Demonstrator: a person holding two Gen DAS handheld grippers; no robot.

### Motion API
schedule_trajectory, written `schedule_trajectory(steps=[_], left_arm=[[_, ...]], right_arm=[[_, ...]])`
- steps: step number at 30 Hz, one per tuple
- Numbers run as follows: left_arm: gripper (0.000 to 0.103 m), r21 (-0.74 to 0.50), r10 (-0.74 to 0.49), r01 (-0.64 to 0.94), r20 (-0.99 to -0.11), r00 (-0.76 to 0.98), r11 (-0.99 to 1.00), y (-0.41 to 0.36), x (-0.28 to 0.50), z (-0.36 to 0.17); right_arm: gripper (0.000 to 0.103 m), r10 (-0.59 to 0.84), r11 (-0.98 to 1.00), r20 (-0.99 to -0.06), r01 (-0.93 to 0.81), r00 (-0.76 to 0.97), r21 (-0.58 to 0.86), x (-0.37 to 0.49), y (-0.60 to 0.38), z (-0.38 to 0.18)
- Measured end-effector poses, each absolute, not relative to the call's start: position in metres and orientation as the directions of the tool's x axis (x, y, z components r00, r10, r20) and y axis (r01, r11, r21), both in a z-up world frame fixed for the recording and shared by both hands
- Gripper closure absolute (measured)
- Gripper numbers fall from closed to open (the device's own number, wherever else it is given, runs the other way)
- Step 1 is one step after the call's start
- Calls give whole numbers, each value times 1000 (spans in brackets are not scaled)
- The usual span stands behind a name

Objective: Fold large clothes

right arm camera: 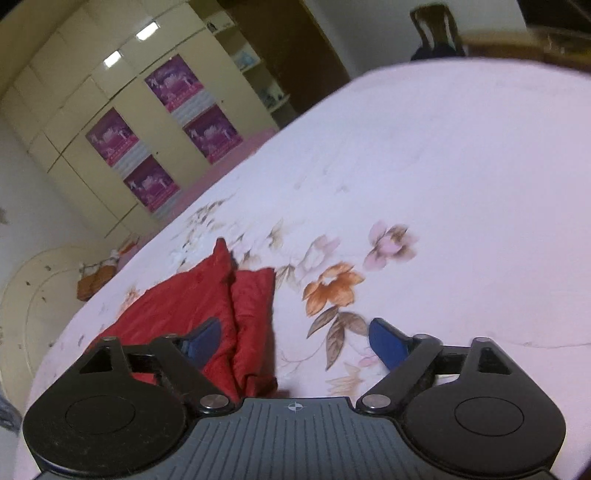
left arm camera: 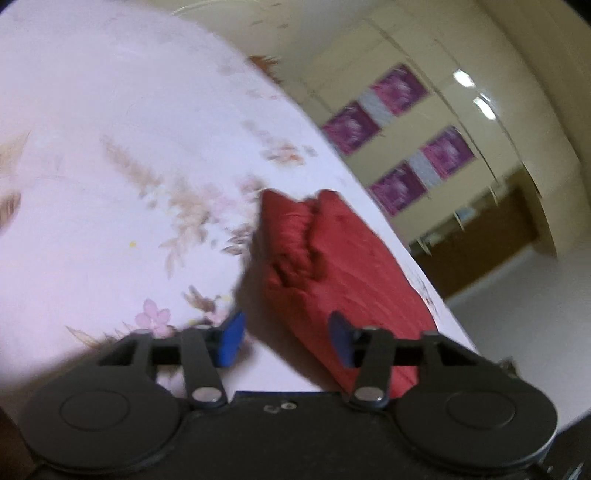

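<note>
A red garment (left arm camera: 332, 266) lies folded into a thick bundle on a bed with a white floral sheet (left arm camera: 110, 147), close to the bed's edge. My left gripper (left arm camera: 286, 341) is open above its near end; its blue pads (left arm camera: 232, 343) stand apart and press on nothing. In the right wrist view the same red bundle (right arm camera: 207, 295) lies at lower left on the sheet (right arm camera: 443, 184). My right gripper (right arm camera: 291, 341) is open too, the left pad over the cloth, the right pad (right arm camera: 388, 341) over bare sheet. Nothing is held.
A cream wardrobe with purple posters (right arm camera: 166, 136) stands past the bed. Dark wooden shelves (right arm camera: 266, 74) stand beside it. A chair (right arm camera: 432, 29) is at the far side. A woven basket (right arm camera: 92, 282) sits on the floor near the bed's edge.
</note>
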State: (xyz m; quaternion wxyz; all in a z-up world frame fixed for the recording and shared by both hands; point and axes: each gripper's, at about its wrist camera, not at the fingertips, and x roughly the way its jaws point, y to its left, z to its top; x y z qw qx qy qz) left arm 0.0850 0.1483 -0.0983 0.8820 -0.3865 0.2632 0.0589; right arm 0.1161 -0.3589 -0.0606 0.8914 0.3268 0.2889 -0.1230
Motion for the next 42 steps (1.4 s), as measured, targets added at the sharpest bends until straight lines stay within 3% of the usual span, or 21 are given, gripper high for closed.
schedule_trajectory(steps=[2,3,7,9,11,13,16,17,19,21,23,24,25,26,27,28,30,32,36,39,42], left_arm=[[56,-595,-92,-230,-461,883,770,136,88,-80],[56,-572,-98,-197,-443,891,796,131,93,-74],[56,-452,-109,-120,-447,888,884,110,129,-73],[59,-370,-78,-140,-515,854,918,104,144,-88],[69,-329,-67,-180,-619,783,927,108,154,-115],[73,-342,-75,-171,-600,797,924,113,148,-125],[74,-337,-77,-172,-611,788,926,114,149,-120],[72,-360,-87,-180,-613,785,915,116,149,-116],[49,-356,-80,-168,-586,806,919,113,146,-101],[33,-310,-62,-129,-538,841,942,103,147,-82],[31,-288,-98,-63,-512,853,956,91,161,-72],[31,-272,-110,-40,-514,851,961,84,171,-71],[32,-242,-107,-27,-525,845,970,77,183,-71],[34,-205,-87,-29,-536,840,978,72,195,-72],[35,-187,-66,-45,-546,835,981,71,205,-76],[35,-185,-54,-65,-574,817,981,73,216,-83],[32,-191,-53,-96,-653,756,977,81,238,-105],[32,-210,-66,-94,-648,759,973,89,242,-110],[33,-186,-53,-96,-664,746,978,87,238,-101],[9,-197,0,-155,-616,788,968,93,212,-83],[10,-282,31,-239,-583,812,929,111,169,-77]], right_arm=[[81,-1,799,-597,360,802,482,118,-341,-58],[85,19,825,-587,318,810,466,119,-330,-57],[86,135,893,-578,154,805,422,132,-286,-66],[86,169,910,-603,112,780,399,140,-274,-81],[87,104,949,-665,127,739,290,149,-269,-103],[103,66,960,-673,136,737,244,150,-270,-120],[103,77,953,-673,143,736,266,151,-273,-119],[103,75,951,-676,151,733,270,151,-274,-118],[103,66,943,-674,174,736,283,149,-278,-109],[103,48,948,-635,165,771,271,145,-281,-91],[103,42,951,-598,152,800,270,151,-280,-76],[102,56,952,-591,135,805,274,160,-277,-71],[85,63,956,-592,121,804,266,175,-273,-69],[53,55,963,-593,115,803,245,185,-269,-68],[44,39,968,-588,115,808,222,194,-265,-69],[43,38,970,-597,112,802,213,202,-263,-72],[45,15,975,-699,144,715,168,227,-264,-93],[47,20,974,-730,152,683,169,235,-270,-109],[47,10,978,-738,146,675,147,234,-273,-107],[46,-10,967,-692,182,722,176,211,-276,-87],[47,34,966,-658,144,753,215,179,-269,-74]])
